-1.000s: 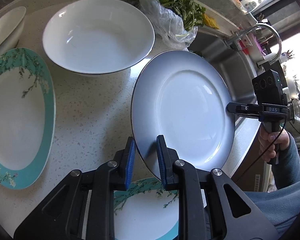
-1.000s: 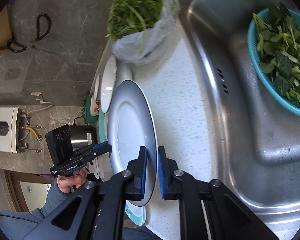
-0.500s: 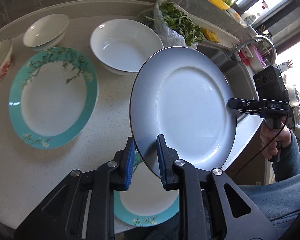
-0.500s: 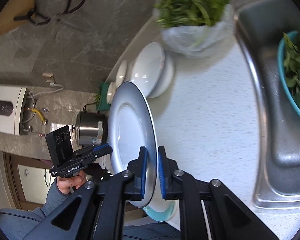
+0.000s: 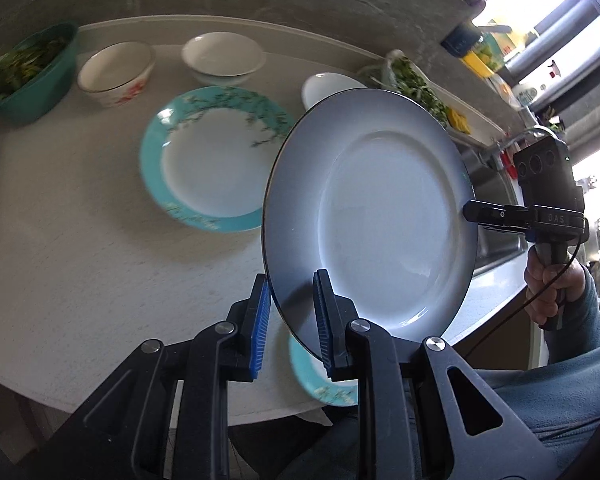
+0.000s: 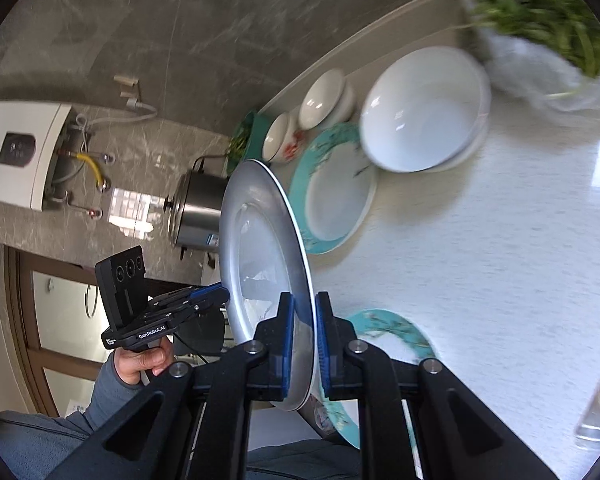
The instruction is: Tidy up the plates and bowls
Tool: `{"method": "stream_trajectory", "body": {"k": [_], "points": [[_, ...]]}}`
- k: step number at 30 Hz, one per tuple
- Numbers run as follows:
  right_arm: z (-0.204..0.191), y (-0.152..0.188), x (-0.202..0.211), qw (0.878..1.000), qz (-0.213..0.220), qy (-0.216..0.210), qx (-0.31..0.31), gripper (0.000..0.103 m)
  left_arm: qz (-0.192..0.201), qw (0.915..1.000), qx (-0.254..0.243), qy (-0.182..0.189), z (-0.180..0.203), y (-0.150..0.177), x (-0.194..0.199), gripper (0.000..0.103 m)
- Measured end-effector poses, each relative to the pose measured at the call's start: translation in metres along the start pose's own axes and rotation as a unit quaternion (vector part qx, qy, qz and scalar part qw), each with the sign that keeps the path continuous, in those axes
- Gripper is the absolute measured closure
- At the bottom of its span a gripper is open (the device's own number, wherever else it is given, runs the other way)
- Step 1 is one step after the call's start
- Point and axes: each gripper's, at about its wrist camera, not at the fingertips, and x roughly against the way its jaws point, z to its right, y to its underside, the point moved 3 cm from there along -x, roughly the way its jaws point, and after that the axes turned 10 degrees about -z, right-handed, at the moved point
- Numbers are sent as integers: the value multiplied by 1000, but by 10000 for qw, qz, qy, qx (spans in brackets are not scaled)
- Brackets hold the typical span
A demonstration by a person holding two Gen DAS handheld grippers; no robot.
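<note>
— Both claws have that big white plate (image 5: 380, 216) up off the counter, tilted nearly on edge. The left gripper (image 5: 290, 320) pinches the near rim, the right gripper (image 5: 470, 213) nips the opposite rim. Jaws drawn in close on both, nothing else in them

— What worries you?

— Thin glazed rim, two small bites. If the hands drift apart or twist against each other, I reckon one side slips free and the plate swings or drops onto the teal plate (image 6: 384, 332) at the counter's front edge, right below it

— Room to set it down?

— Plenty of bare counter (image 5: 80, 240) in the middle. Farther back it's crowded: the other teal plate (image 5: 216, 156), the wide white bowl (image 6: 424, 108) just behind it, the small white bowl (image 5: 224, 56) and the flowered bowl (image 5: 114, 68) near the wall. On the far right the bagged greens (image 6: 540, 12) and the sink (image 5: 496, 216) hem it in

— So go left?

— I'd say so, and keep the plate's low edge above those bowl rims
</note>
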Motion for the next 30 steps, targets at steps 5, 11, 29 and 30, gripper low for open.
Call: {"method": "stream_trajectory", "body": {"k": [5, 11, 29, 30], "points": [[-26, -4, -50, 9999, -149, 28, 42, 89, 49, 9998, 198, 0, -59, 25, 20, 84], [-46, -5, -125, 9993, -347, 28, -118, 89, -48, 9993, 361, -53, -144, 49, 37, 84], [-19, 1, -253, 9934, -503, 481, -911, 88, -602, 9973, 413, 26, -293, 72, -22, 83], [-18, 2, -255, 9932, -496, 530, -916, 87, -621, 9973, 399, 16, -296, 71, -25, 83]]}}
